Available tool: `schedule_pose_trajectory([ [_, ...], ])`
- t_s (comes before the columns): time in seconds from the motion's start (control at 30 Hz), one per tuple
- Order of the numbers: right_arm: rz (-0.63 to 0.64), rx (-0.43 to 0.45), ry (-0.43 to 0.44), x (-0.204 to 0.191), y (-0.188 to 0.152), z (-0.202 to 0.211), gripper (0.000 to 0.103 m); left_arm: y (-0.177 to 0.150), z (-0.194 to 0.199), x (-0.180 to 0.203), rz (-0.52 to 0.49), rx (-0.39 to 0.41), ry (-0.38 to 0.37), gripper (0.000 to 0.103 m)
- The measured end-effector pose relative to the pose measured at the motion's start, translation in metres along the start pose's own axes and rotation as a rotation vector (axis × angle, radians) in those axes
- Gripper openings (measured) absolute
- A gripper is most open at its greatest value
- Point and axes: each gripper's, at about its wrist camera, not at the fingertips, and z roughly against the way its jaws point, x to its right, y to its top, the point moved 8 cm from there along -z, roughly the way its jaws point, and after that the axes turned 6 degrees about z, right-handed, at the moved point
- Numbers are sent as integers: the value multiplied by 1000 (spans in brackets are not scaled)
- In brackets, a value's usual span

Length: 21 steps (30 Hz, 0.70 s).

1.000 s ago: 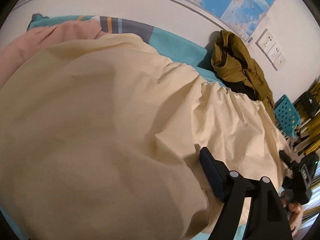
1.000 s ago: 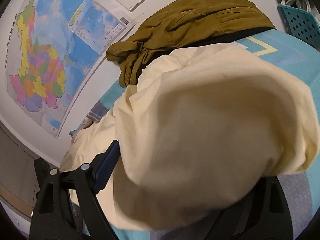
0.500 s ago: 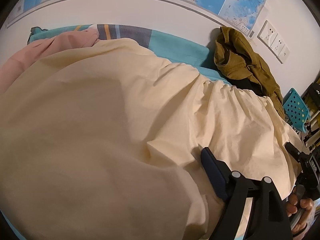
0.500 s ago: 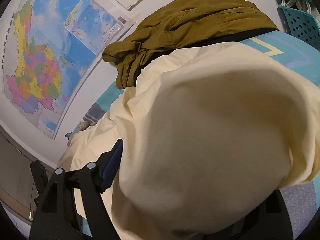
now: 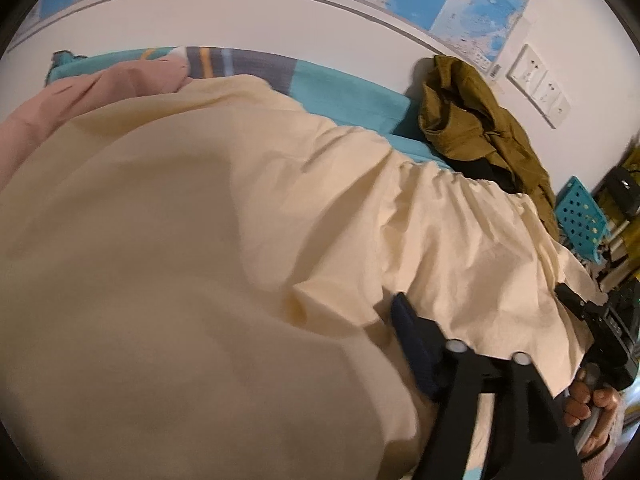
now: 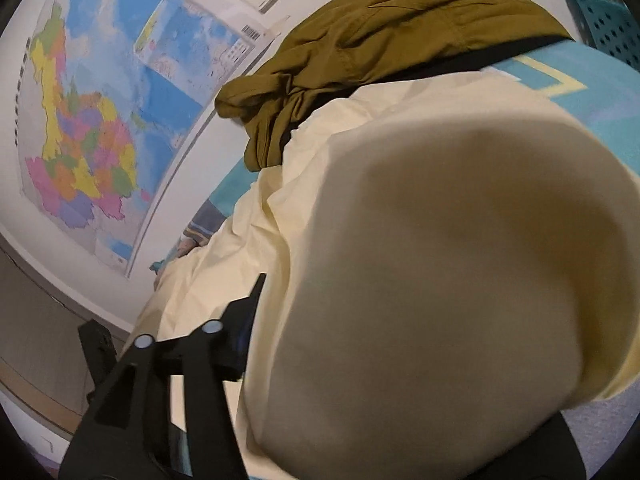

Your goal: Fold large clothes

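two wrist fisheye views over a bed (image 5: 352, 100) with a teal cover. a large cream garment (image 5: 192, 248) fills most of both frames, spread over the bed with its gathered edge toward the upper right of the left view. in that view the left gripper (image 5: 340, 344) shows one dark blue finger at lower centre with cloth bunched over the gap; the other finger is hidden, and i cannot tell whether the fabric is pinched. its fingers have just been closing. in the right wrist view the right gripper (image 6: 360, 360) shows one finger at lower left, a cream fold ballooning over the rest; its fingers have also just been closing, grip not visible. an olive jacket (image 6: 380, 44) lies heaped against the wall at the top, a pink cloth (image 5: 80, 96) at upper left. likely risk: a finger catches only one layer, or none, so the fold slips and sags unevenly.
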Motion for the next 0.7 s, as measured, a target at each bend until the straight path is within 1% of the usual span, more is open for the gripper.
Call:
schedule_pose_trajectory([
  [0.03,24,-7,-11,-4,1,-3,61,1,-2,2,-4,2,-1,76],
  [0.1,41,-15,-29,-7,2,-8,61,3,-4,4,-9,4,11,76],
  [0.13,43,-14,-34,-8,3,-9,54,4,-5,4,-5,6,15,75],
  [0.17,40,-18,-33,-7,3,-11,48,5,-5,3,0,9,23,73],
  [0.23,22,-23,-10,-5,3,-12,31,6,-5,1,7,13,40,60],
  [0.3,28,-25,16,-8,4,-10,24,7,-2,-1,4,22,50,51],
  [0.33,27,-25,25,-9,5,-8,20,8,1,-1,-1,29,49,45],
  [0.37,28,-26,34,-11,5,-6,19,9,4,-2,-9,35,56,40],
  [0.4,31,-23,46,-15,6,-3,17,11,7,-2,-9,39,51,33],
  [0.43,35,-21,58,-18,7,0,16,14,13,-3,-3,44,34,27],
  [0.53,48,5,110,-34,13,19,15,20,28,-3,12,46,-15,20],
  [0.6,69,17,137,-47,14,36,14,22,45,-2,19,45,-58,19],
  [0.67,79,10,148,-52,9,45,15,18,59,-1,3,52,-90,21],
  [0.7,80,-6,140,-50,5,45,17,14,62,-1,-11,45,-99,27],
])
